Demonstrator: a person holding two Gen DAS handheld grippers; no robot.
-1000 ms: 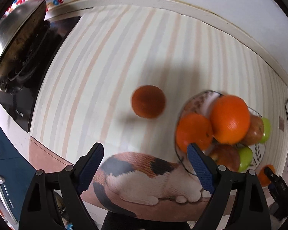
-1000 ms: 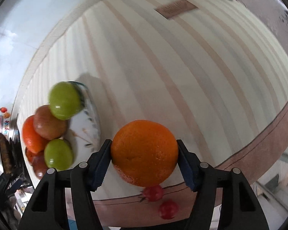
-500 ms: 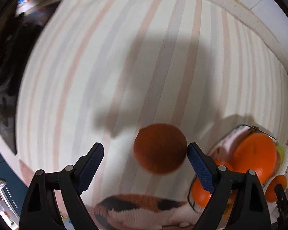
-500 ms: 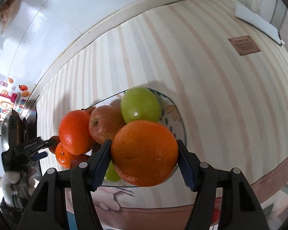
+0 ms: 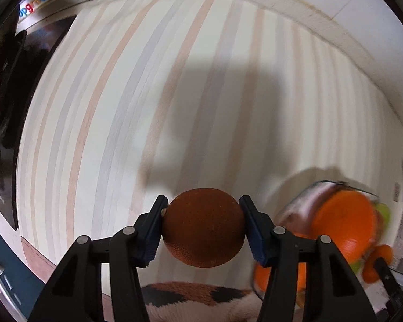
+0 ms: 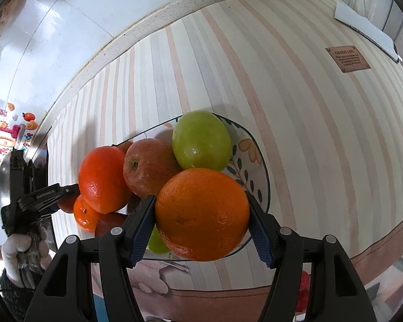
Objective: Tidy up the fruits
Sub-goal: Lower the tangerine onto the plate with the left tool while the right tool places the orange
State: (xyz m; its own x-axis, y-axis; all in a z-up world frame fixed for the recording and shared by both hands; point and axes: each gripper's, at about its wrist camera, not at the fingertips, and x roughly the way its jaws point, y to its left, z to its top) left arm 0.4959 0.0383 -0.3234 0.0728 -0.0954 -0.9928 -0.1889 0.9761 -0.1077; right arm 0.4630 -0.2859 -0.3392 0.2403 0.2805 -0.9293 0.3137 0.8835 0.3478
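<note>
- Left wrist view: my left tongs (image 5: pixel 203 224) are clenched on a dark orange (image 5: pixel 203 227); the two blue pads (image 5: pixel 153 234) press its two sides.
- The dark orange sits between the tips, above the striped cloth (image 5: pixel 174 86), and I cannot tell if it touches the cloth.
- To the right of these tongs, just beside the right finger, I see the plate (image 5: pixel 306 201) with fruits; this part is blurred.
- On the plate a bright orange (image 5: pixel 345 224) is the biggest thing, and a second orange (image 5: pixel 260 276) shows low behind the right finger.
- Below the tongs the cloth has a printed cat (image 5: pixel 190 296).
- Far to the left of the tongs there is a black stove (image 5: pixel 5 123).
- Right wrist view: my right tongs (image 6: pixel 201 216) are grasping a large orange (image 6: pixel 202 214), pads on both sides.
- This orange hangs over the near side of the plate (image 6: pixel 258 166); I cannot tell if it rests on the other fruits.
- Just ahead of the tips lie a green apple (image 6: pixel 201 139) and a red apple (image 6: pixel 147 166), touching each other.
- Ahead and to the left there is another orange (image 6: pixel 102 179), with a small orange (image 6: pixel 86 216) under it.
- Further left, beside the plate, I see the left tongs (image 6: pixel 44 197) and my gloved hand (image 6: pixel 18 249).
- Ahead and to the right a brown label (image 6: pixel 346 59) is on the cloth.
</note>
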